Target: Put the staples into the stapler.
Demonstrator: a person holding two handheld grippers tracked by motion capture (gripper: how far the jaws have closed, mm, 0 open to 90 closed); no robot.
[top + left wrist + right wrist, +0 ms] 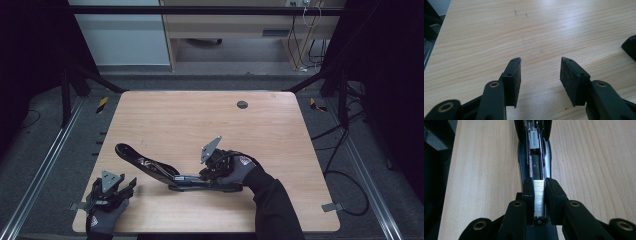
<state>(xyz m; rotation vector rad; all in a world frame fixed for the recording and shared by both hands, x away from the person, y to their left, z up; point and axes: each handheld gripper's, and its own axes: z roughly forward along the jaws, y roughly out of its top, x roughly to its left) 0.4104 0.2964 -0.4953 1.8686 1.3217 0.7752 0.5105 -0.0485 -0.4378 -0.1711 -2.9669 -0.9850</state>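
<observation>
Staples (pixel 539 195), a silvery strip, are clamped between the right hand-held gripper (pixel 539 185) over an opened black stapler (pixel 150 167), at six o'clock on the pale wooden counter (pixel 200 120). Left hand-held gripper (pixel 540 72) is held open, empty, at seven o'clock. Grey flooring surrounds the counter.

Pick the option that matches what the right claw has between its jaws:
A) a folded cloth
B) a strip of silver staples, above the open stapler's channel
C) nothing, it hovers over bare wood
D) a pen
B: in the right gripper view the right claw has its pads closed on a ribbed silver strip of staples, in line with the channel of the open black stapler lying on the table.
</observation>
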